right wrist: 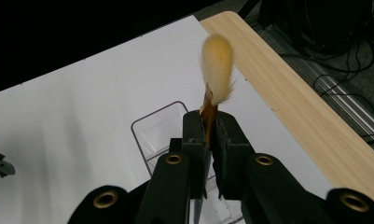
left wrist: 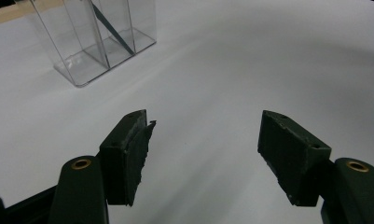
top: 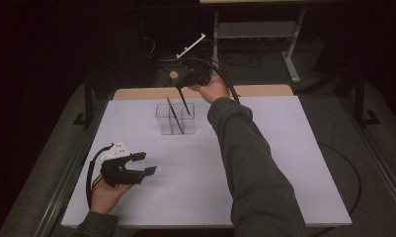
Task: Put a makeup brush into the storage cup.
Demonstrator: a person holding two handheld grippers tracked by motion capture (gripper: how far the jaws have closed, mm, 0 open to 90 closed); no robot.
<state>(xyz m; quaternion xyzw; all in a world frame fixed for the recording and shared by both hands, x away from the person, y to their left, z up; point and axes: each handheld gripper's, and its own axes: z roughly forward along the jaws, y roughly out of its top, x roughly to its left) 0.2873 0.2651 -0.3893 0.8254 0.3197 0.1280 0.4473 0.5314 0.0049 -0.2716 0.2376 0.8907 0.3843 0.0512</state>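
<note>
Right gripper [right wrist: 211, 122] is pinched tight on a makeup brush [right wrist: 216, 70] over the clear acrylic organizer [top: 175, 119], which sits at the far middle of the white table [top: 284, 163]. Its jaws hide most of the handle up close; the high view shows the handle slanting down into a compartment. Left gripper [left wrist: 203, 140] rests spread wide with nothing in it, while the left gripper view cuts off the organizer's top.

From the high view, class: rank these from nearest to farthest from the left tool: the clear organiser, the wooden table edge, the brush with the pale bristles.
1. Clear organiser, on the white sheet, up and right of the left tool.
2. Brush, gripped by the right tool above the organiser's far side.
3. Wooden table edge, along the table's far side; close to the brush, so that order is uncertain.
</note>
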